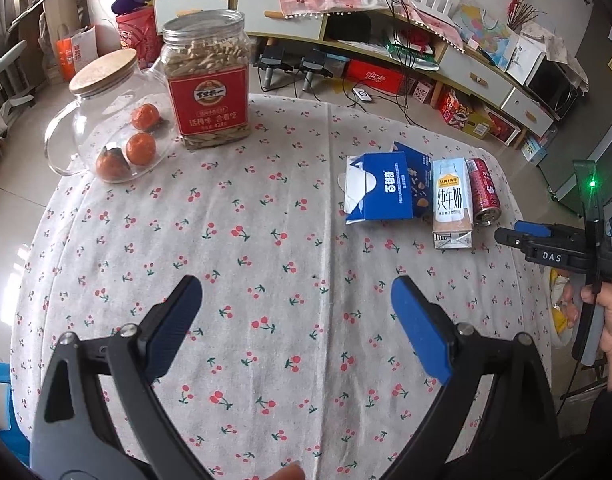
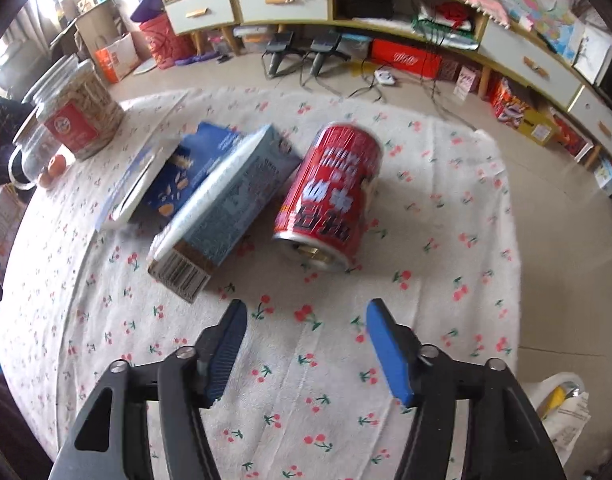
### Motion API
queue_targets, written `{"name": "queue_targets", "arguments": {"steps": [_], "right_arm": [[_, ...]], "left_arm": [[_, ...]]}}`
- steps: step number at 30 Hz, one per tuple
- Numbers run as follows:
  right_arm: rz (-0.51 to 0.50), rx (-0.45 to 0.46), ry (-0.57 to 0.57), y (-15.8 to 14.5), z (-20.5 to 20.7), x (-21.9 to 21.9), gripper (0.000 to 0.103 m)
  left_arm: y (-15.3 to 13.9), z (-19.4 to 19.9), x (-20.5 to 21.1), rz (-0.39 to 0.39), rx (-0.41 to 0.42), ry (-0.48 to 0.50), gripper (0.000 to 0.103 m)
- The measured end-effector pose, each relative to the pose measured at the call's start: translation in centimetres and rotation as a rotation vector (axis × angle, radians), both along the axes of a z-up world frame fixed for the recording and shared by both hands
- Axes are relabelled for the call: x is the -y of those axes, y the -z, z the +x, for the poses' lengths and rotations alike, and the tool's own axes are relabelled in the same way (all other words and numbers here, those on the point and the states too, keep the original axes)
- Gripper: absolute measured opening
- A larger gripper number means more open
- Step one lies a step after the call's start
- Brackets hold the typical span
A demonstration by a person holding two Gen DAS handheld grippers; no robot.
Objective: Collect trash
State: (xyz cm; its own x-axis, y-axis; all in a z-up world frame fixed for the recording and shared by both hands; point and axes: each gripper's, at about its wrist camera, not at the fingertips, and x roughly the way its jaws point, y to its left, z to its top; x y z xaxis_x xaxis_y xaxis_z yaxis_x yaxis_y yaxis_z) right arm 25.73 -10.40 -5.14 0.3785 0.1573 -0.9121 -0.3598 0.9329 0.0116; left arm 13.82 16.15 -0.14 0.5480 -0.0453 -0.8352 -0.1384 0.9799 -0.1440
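Round table (image 1: 266, 220) under a white cloth printed with red cherries.

On its right side, a row of trash, all lying flat:
- Blue box (image 1: 379, 188), leftmost, torn open at one end, white inside showing, white lettering on the top face. In the right wrist view (image 2: 178, 178), pale snack pictures on its dark blue face and a white flap folded out to the left.
- Milk carton (image 1: 451, 204), just right of the box and touching it, white and tan with dark characters down its side. In the right wrist view (image 2: 226, 208), pale blue-grey side panel, brown near end with a barcode.
- Red can (image 1: 483, 192), just right of the carton, on its side, open silver end facing near. In the right wrist view (image 2: 331, 196), white and black characters on the red wall; a narrow strip of cloth between can and carton.

On the far left of the table, apart from the trash: glass jug (image 1: 106, 128) with a cork lid and three oranges inside, and beside it a clear jar (image 1: 210, 80) with a red label, full of pale sticks.

Left gripper (image 1: 296, 300): released, blue pads spread wide over bare cloth, nothing between them.

Right gripper (image 2: 304, 320): released too, jaws apart, empty, poised just near of the can. In the left wrist view (image 1: 517, 234), at the right edge of the table, held by a hand (image 1: 609, 320).

White bag (image 2: 561, 396) with a yellow scrap inside, low beside the table at the near right.
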Motion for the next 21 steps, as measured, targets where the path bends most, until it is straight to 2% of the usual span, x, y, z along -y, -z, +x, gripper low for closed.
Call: {"name": "queue_targets", "arguments": {"steps": [4, 8, 14, 21], "right_arm": [[-0.014, 0.020, 0.007, -0.7, 0.6, 0.1, 0.066], [-0.016, 0.017, 0.013, -0.2, 1.6, -0.3, 0.067], [0.068, 0.015, 0.061, -0.2, 3.6, -0.4, 0.067], [0.043, -0.025, 0.094, 1.8, 6.2, -1.4, 0.065]], "left_arm": [[-1.2, 0.1, -0.6, 0.038, 0.043, -0.015, 0.095], [-2.0, 0.3, -1.1, 0.072, 0.071, -0.032, 0.095], [-1.4, 0.7, -0.9, 0.069, 0.051, -0.027, 0.095], [-0.9, 1.2, -0.8, 0.060, 0.024, -0.022, 0.095]]}}
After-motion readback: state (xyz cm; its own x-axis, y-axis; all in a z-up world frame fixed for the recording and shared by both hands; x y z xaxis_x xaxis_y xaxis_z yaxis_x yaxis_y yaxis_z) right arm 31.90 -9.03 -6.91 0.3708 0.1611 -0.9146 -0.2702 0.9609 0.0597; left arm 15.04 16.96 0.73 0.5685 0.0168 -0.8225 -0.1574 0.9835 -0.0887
